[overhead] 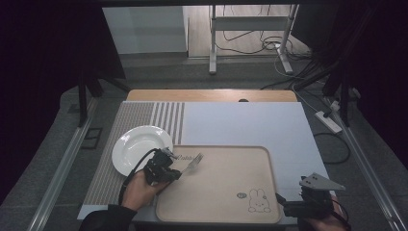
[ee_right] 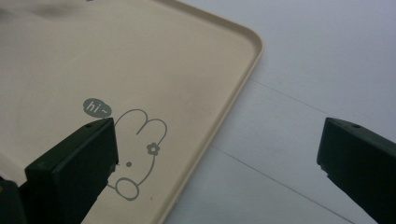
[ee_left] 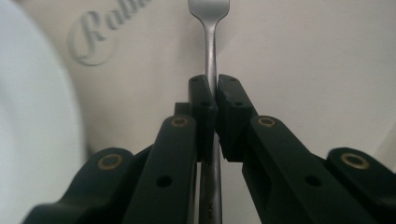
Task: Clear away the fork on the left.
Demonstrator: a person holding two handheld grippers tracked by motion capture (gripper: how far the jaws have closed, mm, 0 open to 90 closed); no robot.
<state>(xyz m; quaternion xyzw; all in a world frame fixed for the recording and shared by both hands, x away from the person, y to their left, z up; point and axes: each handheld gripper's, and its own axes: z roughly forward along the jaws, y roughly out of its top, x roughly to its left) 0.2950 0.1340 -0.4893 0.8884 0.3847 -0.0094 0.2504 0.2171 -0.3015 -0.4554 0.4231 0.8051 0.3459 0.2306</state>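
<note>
**Fork clamped over the tray's near-left corner**

Over the left part of the beige tray (overhead: 226, 190), the left tongs (overhead: 179, 172) are closed tight on the handle of a metal fork (ee_left: 211, 60). The fork's long axis runs straight out from the jaws, tines pointing forward and right across the tray. The white plate (overhead: 137, 144) lies just left of the tongs, nearer this hand. The right tongs (ee_right: 217, 161) hang wide open and empty at the tray's near-right edge, well apart from the fork.
</note>
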